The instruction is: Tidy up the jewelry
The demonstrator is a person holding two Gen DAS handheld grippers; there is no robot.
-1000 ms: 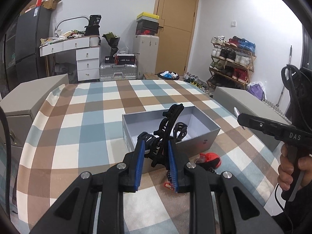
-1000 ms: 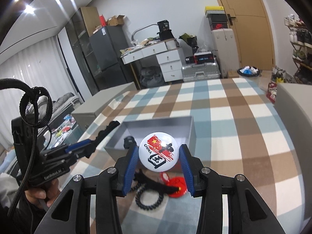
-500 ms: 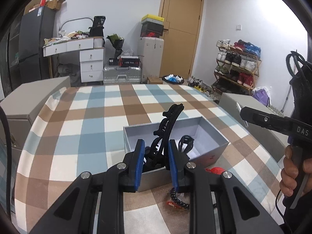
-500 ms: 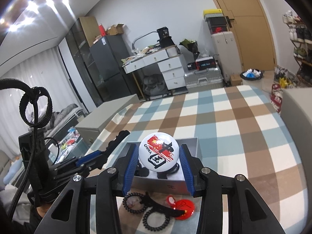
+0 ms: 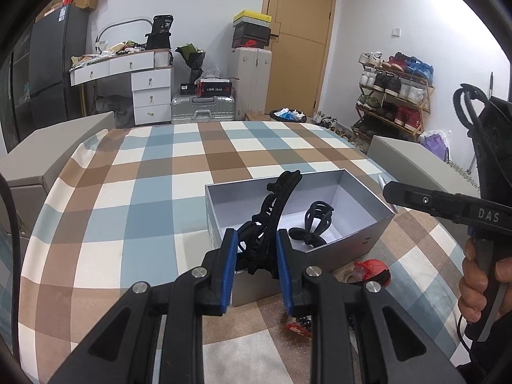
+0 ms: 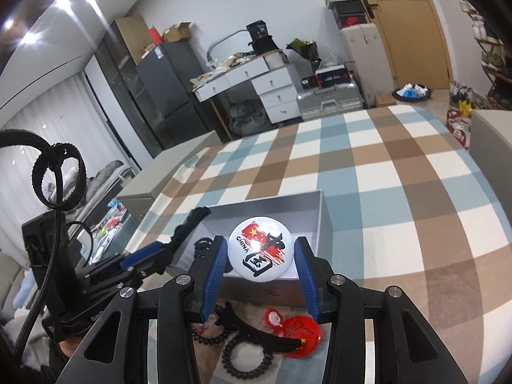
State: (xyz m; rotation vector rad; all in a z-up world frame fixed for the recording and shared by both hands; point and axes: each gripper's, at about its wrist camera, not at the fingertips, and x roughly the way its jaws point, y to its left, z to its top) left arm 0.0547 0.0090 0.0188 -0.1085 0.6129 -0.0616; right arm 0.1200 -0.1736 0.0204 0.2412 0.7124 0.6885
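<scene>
In the left wrist view, the left gripper (image 5: 256, 264) has its blue-padded fingers (image 5: 229, 265) closed on a long black plastic claw hair clip (image 5: 272, 217), which stands up from between the pads and arches over the near wall of an open grey rectangular cardboard box (image 5: 352, 249). The box rests on a blue, brown and white checked tablecloth (image 5: 128, 217). On the pale floor of the box lies a smaller black claw hair clip (image 5: 315, 222). Just outside the box's near right corner, on the cloth, lies a red round badge (image 5: 372, 270), partly hidden by the gripper. The right gripper's black body, marked "DAS", reaches in from the right edge, held by the person's right hand (image 5: 480, 284). In the right wrist view, the right gripper (image 6: 260, 259) clamps a round white pin badge printed with a red flag, "CHINA" and black characters (image 6: 260, 251) between its blue pads, poised over the near edge of the grey box (image 6: 323, 211). Below it on the cloth lie a black spiral hair tie (image 6: 246, 360), a black hair clip (image 6: 256, 332) and a red round badge (image 6: 304, 331), close together, the clip overlapping the red badge. The left gripper (image 6: 160, 252) appears at left with its long clip (image 6: 188, 224) pointing over the box's left wall.
</scene>
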